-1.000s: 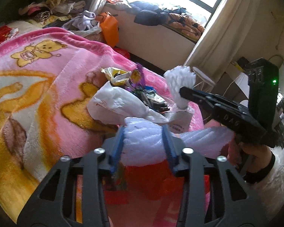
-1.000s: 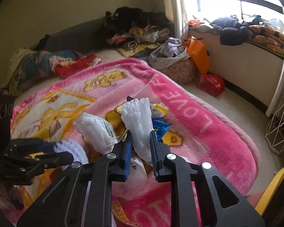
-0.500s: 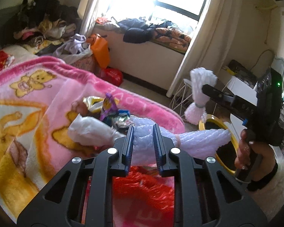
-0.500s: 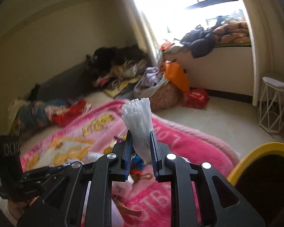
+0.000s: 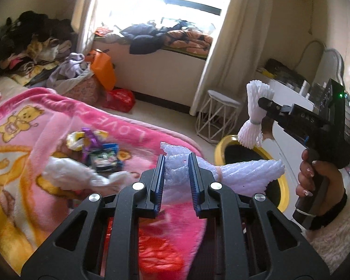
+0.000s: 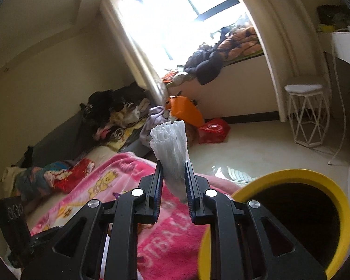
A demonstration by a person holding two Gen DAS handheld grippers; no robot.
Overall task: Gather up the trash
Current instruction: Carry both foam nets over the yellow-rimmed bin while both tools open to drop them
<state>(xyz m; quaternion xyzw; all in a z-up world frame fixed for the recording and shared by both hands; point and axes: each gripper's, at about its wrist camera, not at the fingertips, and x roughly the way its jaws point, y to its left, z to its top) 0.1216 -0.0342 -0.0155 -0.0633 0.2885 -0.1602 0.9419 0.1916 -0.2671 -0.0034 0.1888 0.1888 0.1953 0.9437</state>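
Left gripper (image 5: 174, 177): I have it clamped on a foam net (image 5: 224, 175), long axis pointing right.
Right gripper (image 6: 172, 186): pinching another foam sleeve (image 6: 172, 150), upright.
Bin (image 6: 324, 182): yellow rim just right of and below my right jaws; nearer that hand.
Bed (image 5: 35, 144): wrappers (image 5: 98, 149) remain, well apart from both grippers.

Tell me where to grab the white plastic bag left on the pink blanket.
Take the white plastic bag at its twisted, narrow end, pointing toward the bed's edge, coming from above with tongs straddling the neck. The body is puffy and slack; the neck looks gathered. Both tongs currently hold foam nets.
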